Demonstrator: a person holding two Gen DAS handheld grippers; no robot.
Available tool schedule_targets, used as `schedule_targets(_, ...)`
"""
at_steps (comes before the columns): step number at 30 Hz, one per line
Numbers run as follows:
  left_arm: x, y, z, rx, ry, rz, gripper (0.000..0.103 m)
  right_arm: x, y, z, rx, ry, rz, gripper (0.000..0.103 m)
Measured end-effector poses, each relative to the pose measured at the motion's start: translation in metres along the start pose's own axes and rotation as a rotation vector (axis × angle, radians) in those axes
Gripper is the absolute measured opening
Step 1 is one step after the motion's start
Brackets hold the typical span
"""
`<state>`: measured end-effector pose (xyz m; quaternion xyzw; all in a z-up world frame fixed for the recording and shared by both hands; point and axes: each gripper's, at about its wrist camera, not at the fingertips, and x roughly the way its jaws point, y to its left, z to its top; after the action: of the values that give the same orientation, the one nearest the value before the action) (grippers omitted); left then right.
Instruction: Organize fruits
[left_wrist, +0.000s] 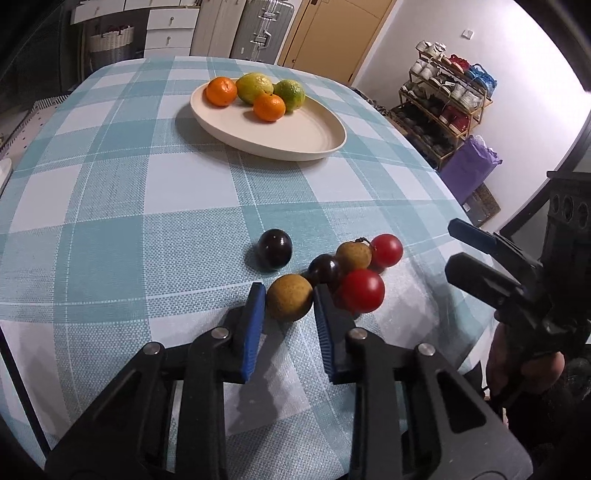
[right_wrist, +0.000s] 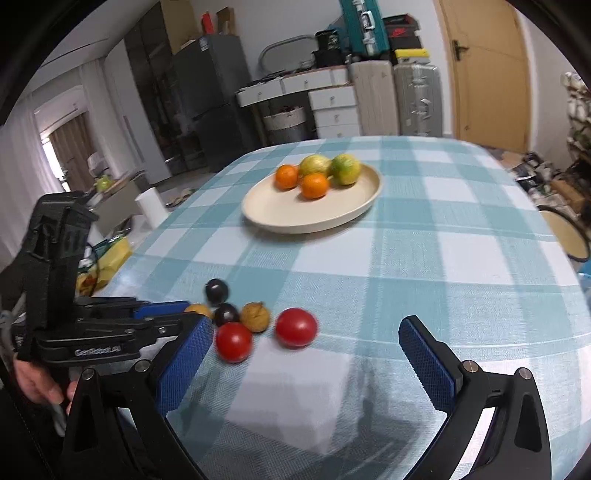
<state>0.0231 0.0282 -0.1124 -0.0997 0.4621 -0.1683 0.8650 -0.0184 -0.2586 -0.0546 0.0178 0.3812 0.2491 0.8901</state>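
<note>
Longan (left_wrist: 289, 301) is sitting on the checked desk (left_wrist: 110, 229), clamped between the blue pads of the left gripper (left_wrist: 289, 295), beside two cherry tomatoes (left_wrist: 360, 290) and two dark grapes (left_wrist: 275, 249). The right gripper (right_wrist: 306, 332) is hovering with its jaws wide apart. Citrus fruits are lying on the cream plate (left_wrist: 295, 140) beyond.

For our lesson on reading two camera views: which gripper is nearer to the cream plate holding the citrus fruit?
Neither clearly: both sit well short of the plate. The left gripper is closed on a tan fruit at the near cluster; the right gripper stands open beside that cluster.
</note>
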Motion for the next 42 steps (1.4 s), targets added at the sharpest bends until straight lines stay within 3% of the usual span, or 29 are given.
schedule_targets(14,-0.018,0.015,0.002,-0.036,-0.018,-0.049,0.024,0.024,-0.022,0.003,0.143,0.064,0.086,0.103)
schedule_targets(20,-0.018,0.018,0.003,-0.049,-0.022,-0.063,0.024,0.028,-0.024,0.001,0.142,0.067,0.094,0.100)
schedule_targets(22,-0.017,0.019,0.003,-0.054,-0.016,-0.066,0.024,0.029,-0.022,0.000,0.129,0.068,0.091,0.094)
schedule_targets(24,-0.016,0.020,0.003,-0.056,-0.009,-0.066,0.024,0.032,-0.020,-0.001,0.111,0.073,0.077,0.080)
schedule_targets(32,-0.012,0.017,0.004,-0.060,0.007,-0.049,0.024,0.040,-0.017,-0.003,0.080,0.093,0.084,0.054)
schedule_targets(34,-0.011,0.015,0.003,-0.062,0.014,-0.044,0.024,0.046,-0.018,-0.004,0.087,0.125,0.106,0.035)
schedule_targets(42,-0.013,0.008,0.006,-0.066,0.024,-0.025,0.024,0.036,-0.026,-0.006,0.120,0.088,0.120,0.031)
